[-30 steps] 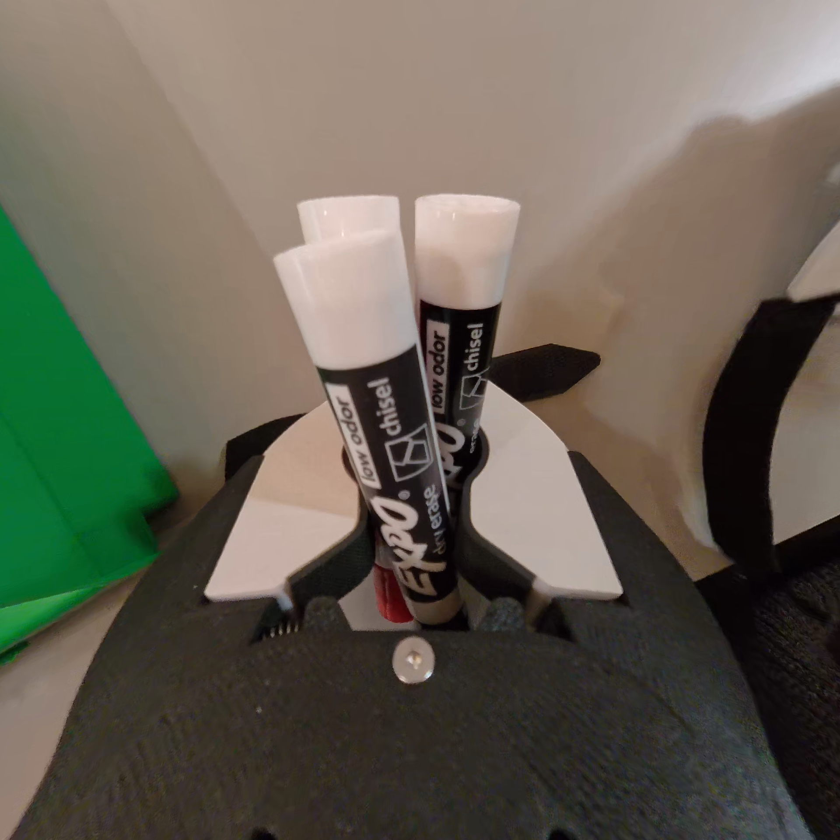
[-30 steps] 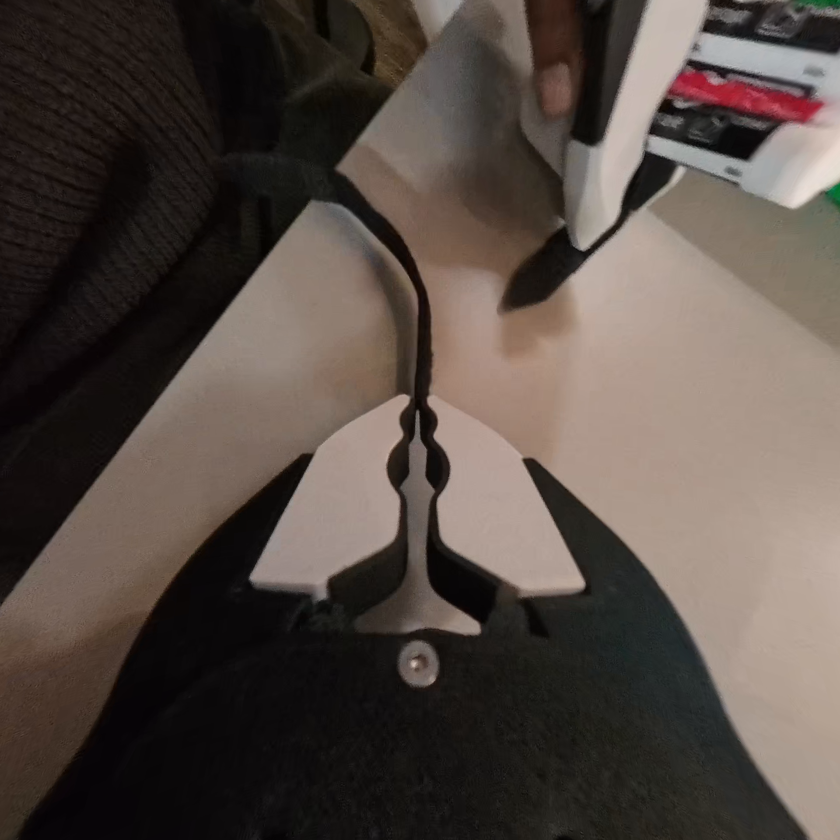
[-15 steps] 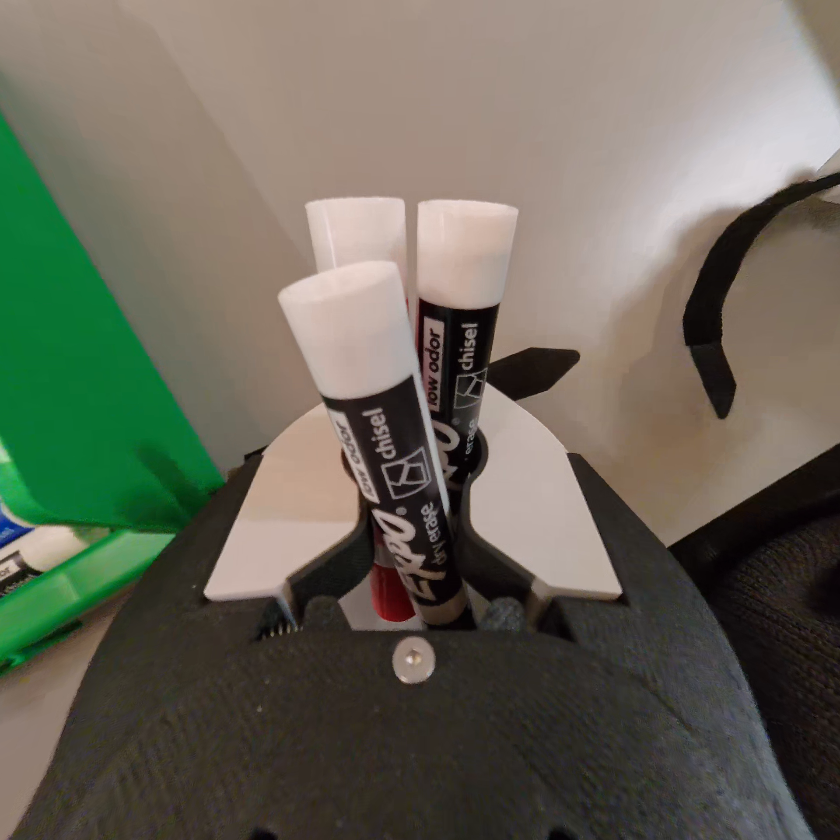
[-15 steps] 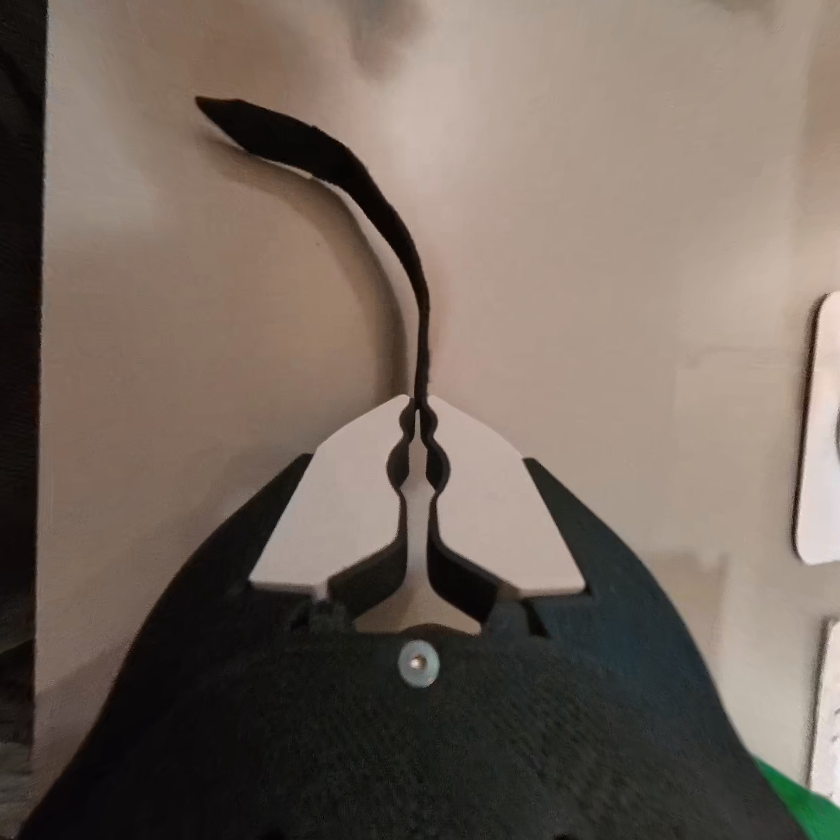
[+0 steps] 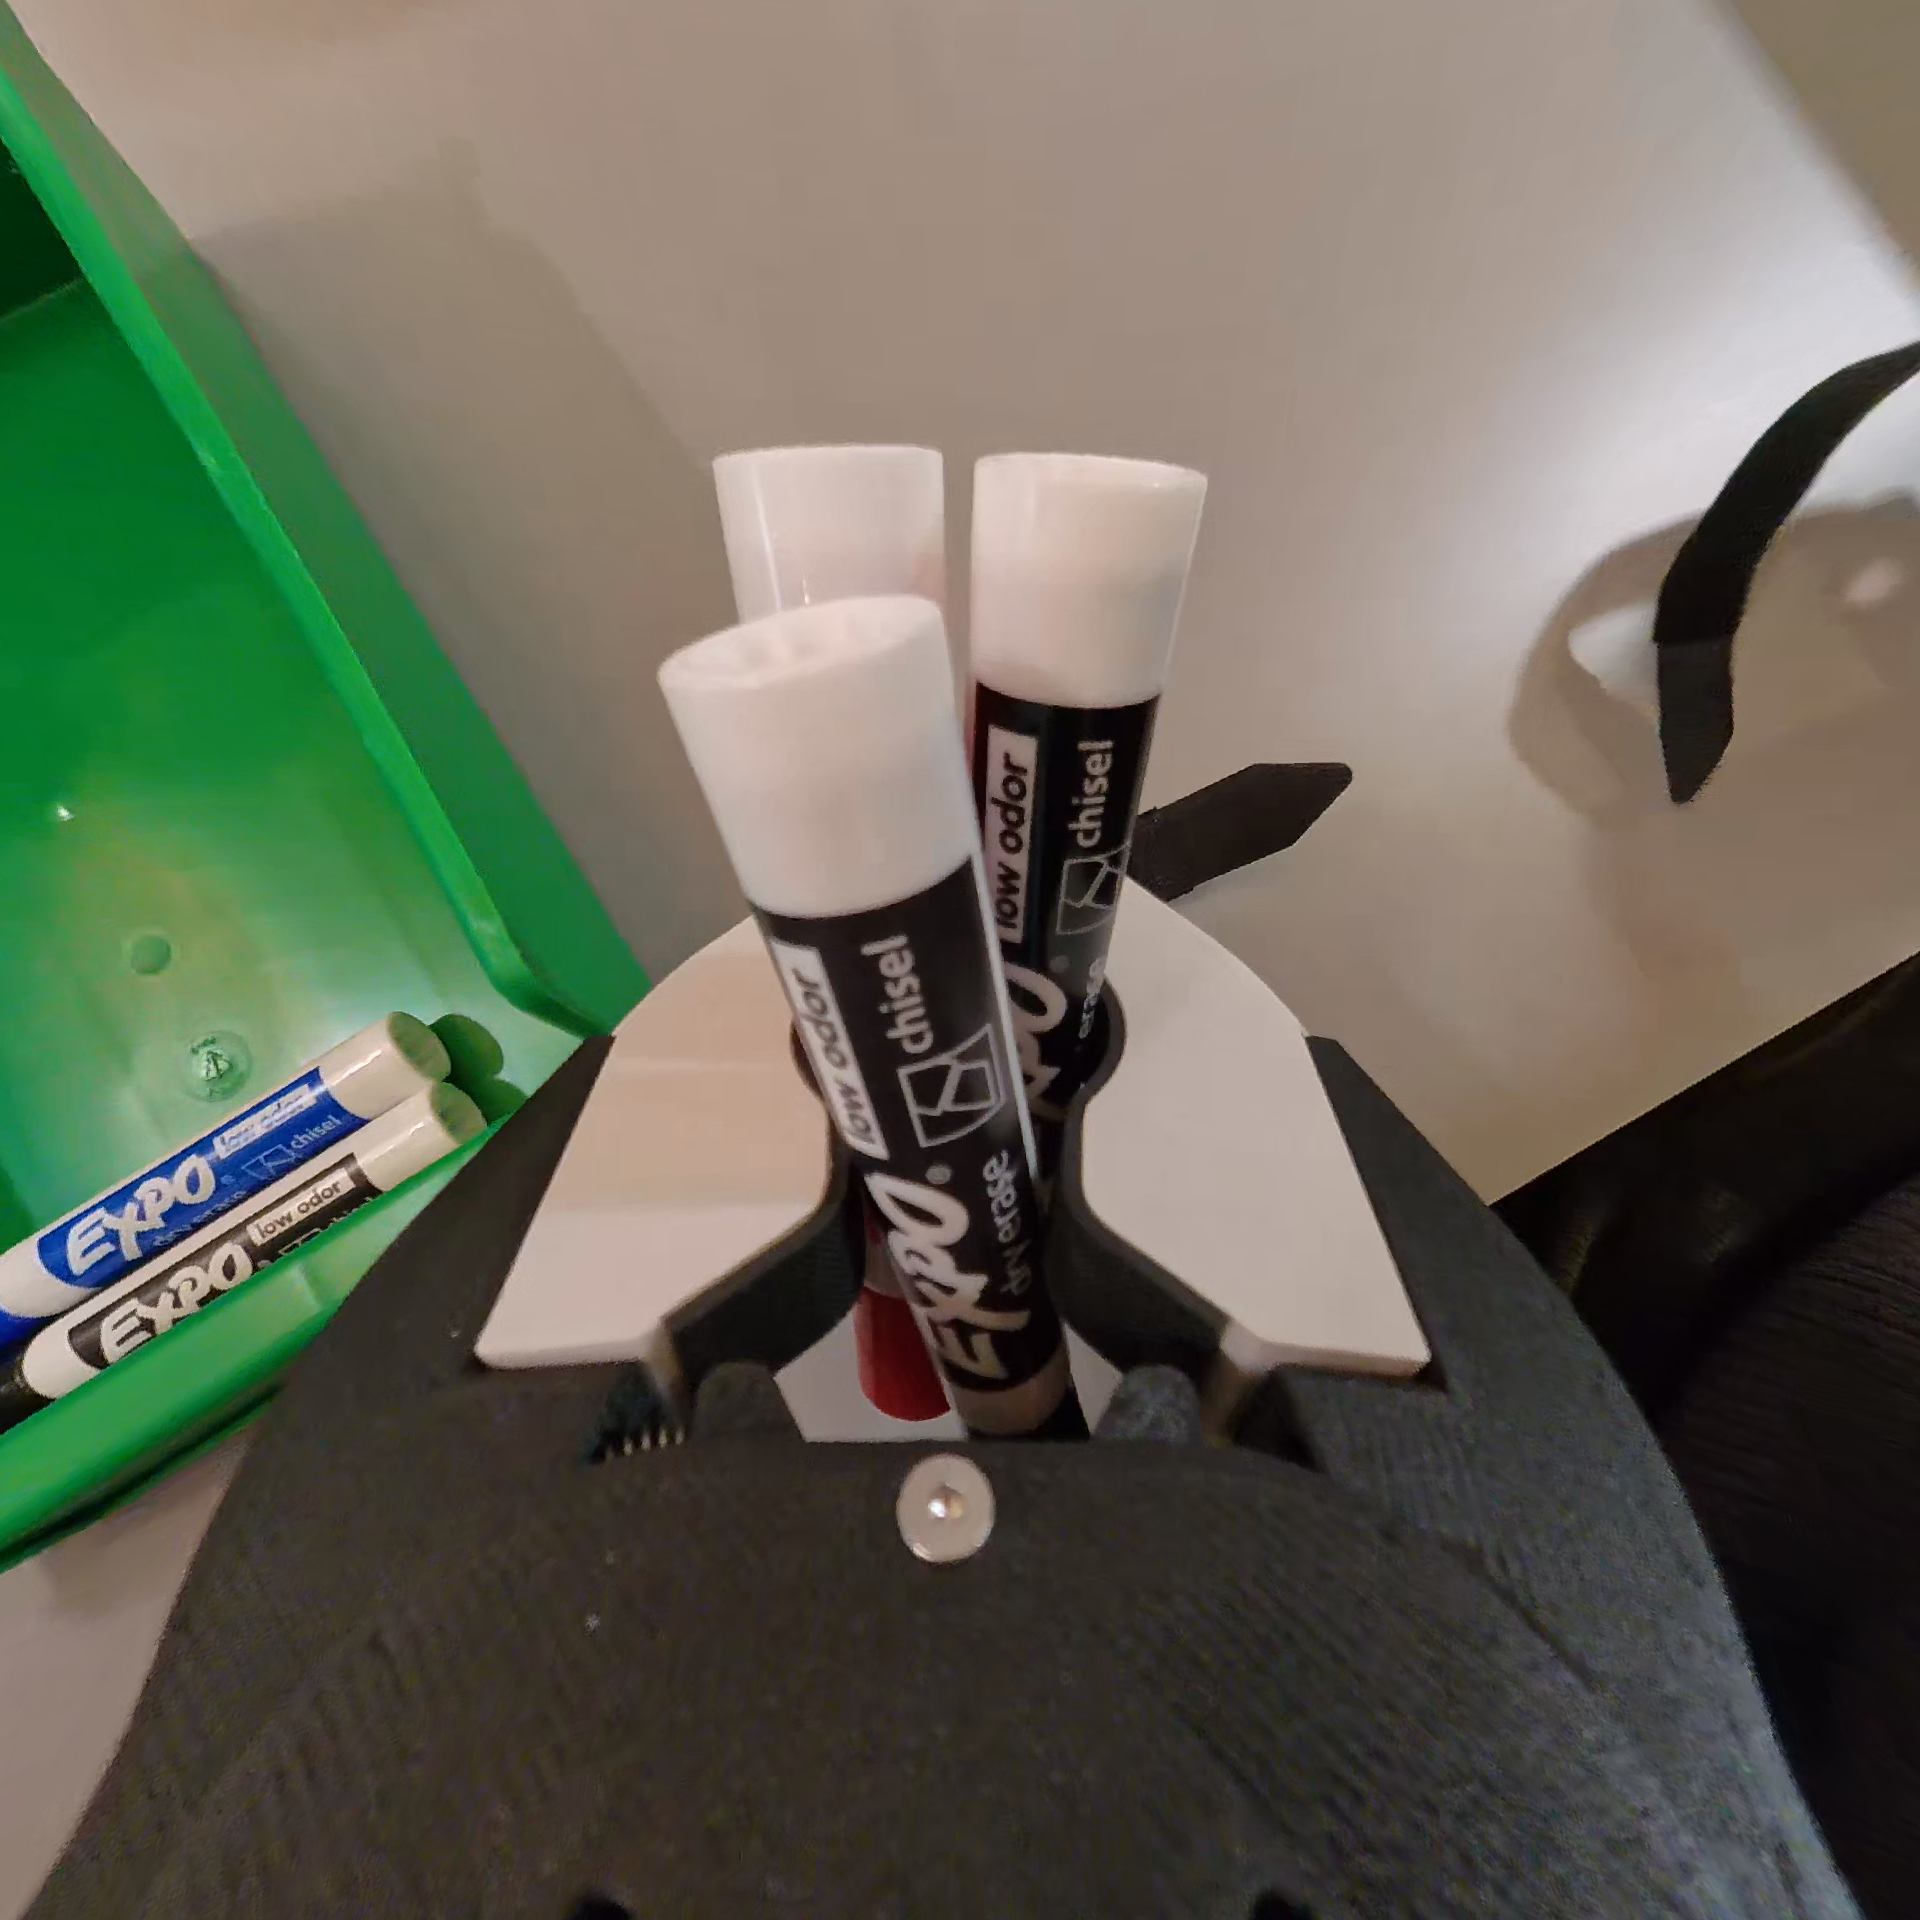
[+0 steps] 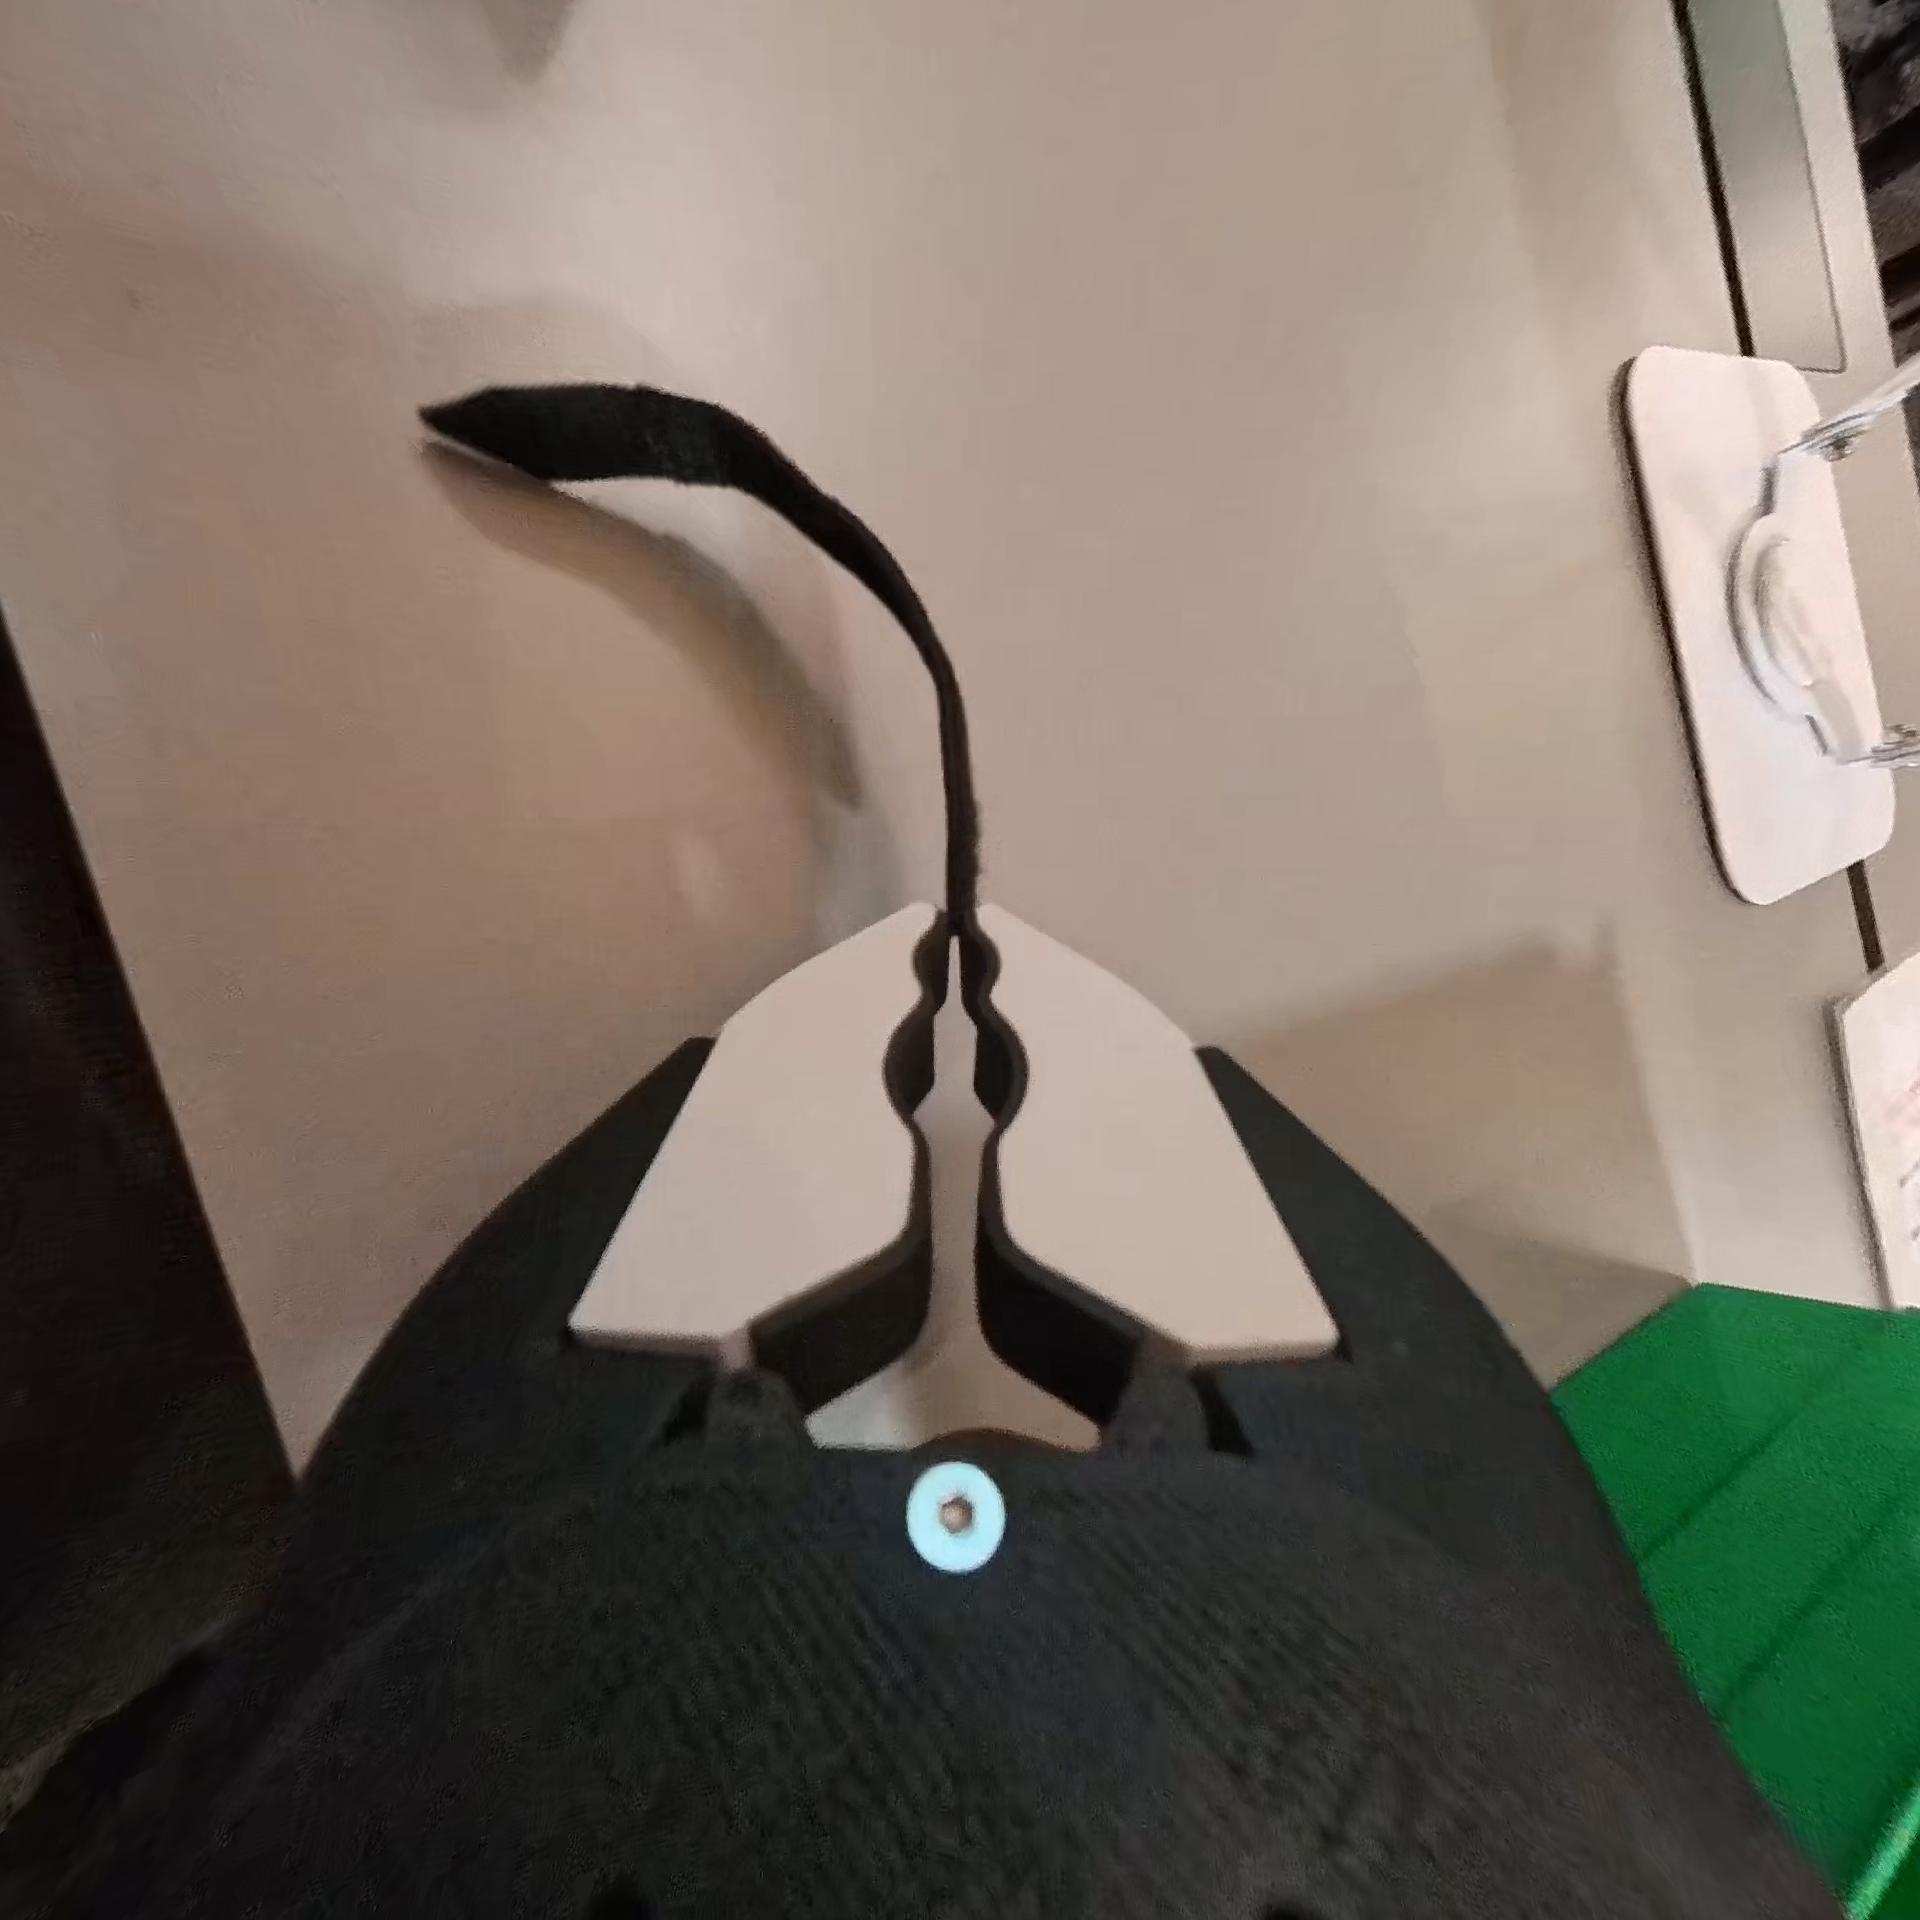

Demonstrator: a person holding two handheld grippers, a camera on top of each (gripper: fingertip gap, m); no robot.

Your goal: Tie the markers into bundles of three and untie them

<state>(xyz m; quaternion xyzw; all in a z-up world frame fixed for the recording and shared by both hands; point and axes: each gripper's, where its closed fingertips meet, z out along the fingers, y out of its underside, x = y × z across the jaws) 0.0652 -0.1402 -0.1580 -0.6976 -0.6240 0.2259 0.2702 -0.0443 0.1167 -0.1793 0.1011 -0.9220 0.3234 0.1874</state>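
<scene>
My left gripper (image 5: 951, 940) is shut on a bundle of three dry-erase markers (image 5: 914, 997). Their white ends point forward; two have black labels and one shows red low down. A short black strap end (image 5: 1242, 816) sticks out behind the bundle on the right. My right gripper (image 6: 951, 914) is shut on a thin black strap (image 6: 935, 665), pinched at the fingertips. The strap curls up and to the left over the beige table (image 6: 1299, 520). The same strap (image 5: 1714, 582) shows at the far right of the left wrist view.
An open green bin (image 5: 208, 675) stands left of my left gripper, with a blue marker (image 5: 208, 1174) and a black marker (image 5: 239, 1236) inside. Its green side (image 6: 1714, 1507) shows lower right in the right view. A white pad with a clear clip (image 6: 1745, 644) lies right. Dark knit fabric (image 5: 1766, 1299) is at the table edge.
The left gripper has shifted so the green bin's inside and its two markers come into view. The right gripper swung from the table edge to over the table, with the strap still pinched.
</scene>
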